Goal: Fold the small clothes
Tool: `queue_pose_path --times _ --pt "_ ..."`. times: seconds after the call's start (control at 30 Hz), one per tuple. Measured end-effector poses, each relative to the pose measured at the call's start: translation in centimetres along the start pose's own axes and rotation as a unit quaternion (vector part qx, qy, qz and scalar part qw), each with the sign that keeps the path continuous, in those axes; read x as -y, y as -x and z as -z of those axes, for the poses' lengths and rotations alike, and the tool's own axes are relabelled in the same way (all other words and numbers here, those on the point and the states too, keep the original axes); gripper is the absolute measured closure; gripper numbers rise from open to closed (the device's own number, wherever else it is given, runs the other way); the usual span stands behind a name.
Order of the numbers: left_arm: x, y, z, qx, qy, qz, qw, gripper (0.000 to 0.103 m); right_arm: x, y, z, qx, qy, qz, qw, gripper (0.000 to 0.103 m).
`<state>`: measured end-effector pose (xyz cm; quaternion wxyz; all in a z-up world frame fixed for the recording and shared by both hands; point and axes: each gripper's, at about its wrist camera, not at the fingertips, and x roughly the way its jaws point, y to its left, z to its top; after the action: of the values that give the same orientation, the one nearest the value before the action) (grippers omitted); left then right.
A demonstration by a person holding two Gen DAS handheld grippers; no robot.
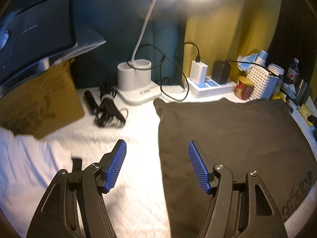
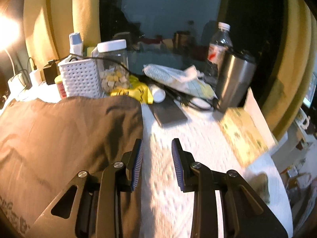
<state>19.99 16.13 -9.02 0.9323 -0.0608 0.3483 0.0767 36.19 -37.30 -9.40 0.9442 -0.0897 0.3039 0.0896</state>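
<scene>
Dark, limp cotton T-shirt (image 1: 227,130) lies flat on the white towel-covered desk (image 1: 122,136); both the left gripper (image 1: 157,166) and right gripper (image 2: 157,163) stand spread and empty, so pinch near a side hem.

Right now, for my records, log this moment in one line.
left gripper open, empty | right gripper open, empty | shirt flat on cloth

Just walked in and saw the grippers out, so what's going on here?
A person is folding a dark garment spread on the white cloth-covered table. Both handheld grippers are open and hold nothing: the left gripper hangs over its left edge, the right gripper over its right edge.
</scene>
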Motion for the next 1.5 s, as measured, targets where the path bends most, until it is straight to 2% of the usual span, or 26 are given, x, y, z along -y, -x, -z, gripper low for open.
queue_pose_path --times 0.43,0.6,0.7,1.0,1.07,1.1,1.2,1.27,1.3,1.37,1.4,1.43,1.5 --pt "1.1 4.4 6.5 -0.019 -0.009 0.018 0.9996 0.038 0.8 4.9 8.3 -0.052 -0.047 -0.015 0.997 0.071" --pt "0.5 5.9 8.5 -0.018 0.009 0.024 0.9995 0.038 0.5 6.8 10.5 -0.057 -0.068 -0.03 0.996 0.071" --pt "0.4 6.5 9.7 -0.021 0.028 0.045 0.9984 0.038 0.3 7.6 11.3 -0.058 -0.076 -0.041 0.995 0.071" --pt "1.6 8.1 11.8 -0.03 0.007 0.061 0.9977 0.038 -0.2 9.0 12.3 -0.059 -0.069 -0.055 0.994 0.071" --pt "1.5 8.3 12.2 -0.033 0.007 0.062 0.9975 0.038 -0.2 9.6 12.2 -0.053 -0.067 -0.057 0.995 0.066" --pt "1.5 8.5 12.3 -0.035 0.006 0.063 0.9974 0.038 -0.3 9.8 12.1 -0.051 -0.067 -0.06 0.995 0.056" --pt "1.7 8.3 12.7 -0.049 -0.002 0.068 0.9965 0.038 -0.7 9.5 12.4 -0.062 -0.068 -0.088 0.992 0.056" --pt "2.0 8.1 13.0 -0.057 -0.01 0.068 0.996 0.038 -1.3 8.6 13.0 -0.079 -0.063 -0.093 0.991 0.056" --pt "2.2 8.0 13.2 -0.06 -0.015 0.065 0.9959 0.038 -1.6 8.5 13.3 -0.074 -0.058 -0.09 0.991 0.056" --pt "2.5 7.9 13.4 -0.065 -0.02 0.063 0.9957 0.038 -1.7 8.7 13.6 -0.059 -0.063 -0.088 0.992 0.064" --pt "2.5 7.8 13.5 -0.067 -0.018 0.064 0.9955 0.038 -1.6 8.7 13.6 -0.058 -0.067 -0.089 0.992 0.088" --pt "2.6 7.6 13.6 -0.07 -0.017 0.066 0.9952 0.038 -1.5 8.7 13.7 -0.061 -0.07 -0.095 0.991 0.094" --pt "2.8 7.5 13.7 -0.066 -0.024 0.062 0.9956 0.038 -1.1 8.6 13.6 -0.065 -0.075 -0.109 0.989 0.097"
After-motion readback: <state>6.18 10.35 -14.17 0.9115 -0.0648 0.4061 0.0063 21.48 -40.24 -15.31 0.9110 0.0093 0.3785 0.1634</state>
